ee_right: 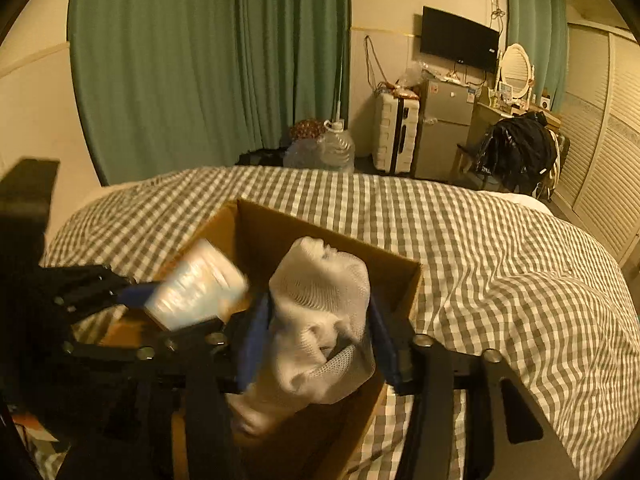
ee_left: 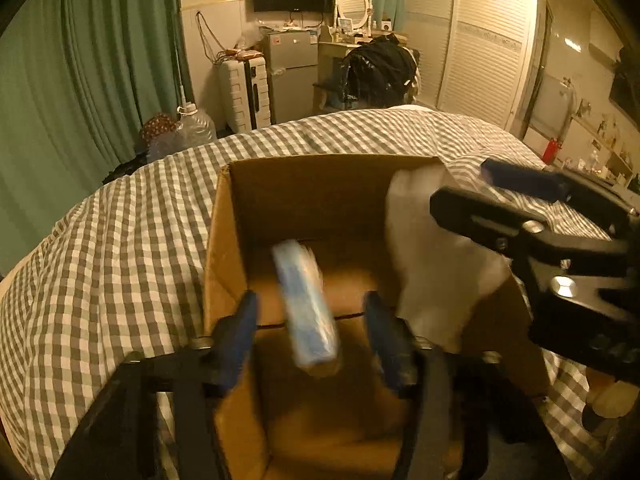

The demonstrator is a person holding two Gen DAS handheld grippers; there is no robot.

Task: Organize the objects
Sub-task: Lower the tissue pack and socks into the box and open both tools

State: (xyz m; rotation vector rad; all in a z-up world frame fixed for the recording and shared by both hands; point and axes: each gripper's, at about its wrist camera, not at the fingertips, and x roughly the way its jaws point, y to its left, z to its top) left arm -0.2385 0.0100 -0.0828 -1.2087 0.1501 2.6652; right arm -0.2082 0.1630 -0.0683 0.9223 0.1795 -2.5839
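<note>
An open cardboard box (ee_left: pixel 224 240) sits on the checked bed; it also shows in the right wrist view (ee_right: pixel 400 276). My left gripper (ee_left: pixel 310 328) is open above the box. A blurred light-blue packet (ee_left: pixel 308 308) hangs between its fingers without touching them, apparently dropping into the box; it also shows in the right wrist view (ee_right: pixel 196 288). My right gripper (ee_right: pixel 316 344) is over the box's right side with a white sock (ee_right: pixel 320 312) between its blue pads; they look spread and I cannot tell if they still grip it. The sock (ee_left: pixel 432 256) and right gripper (ee_left: pixel 520 208) also show in the left wrist view.
The grey-and-white checked bedspread (ee_right: pixel 500 248) surrounds the box. Beyond the bed stand green curtains (ee_right: pixel 200 60), a water jug (ee_right: pixel 336 148), a white suitcase (ee_right: pixel 396 136), a small fridge (ee_right: pixel 444 128), a chair with dark clothes (ee_right: pixel 516 152) and louvred wardrobe doors (ee_left: pixel 480 40).
</note>
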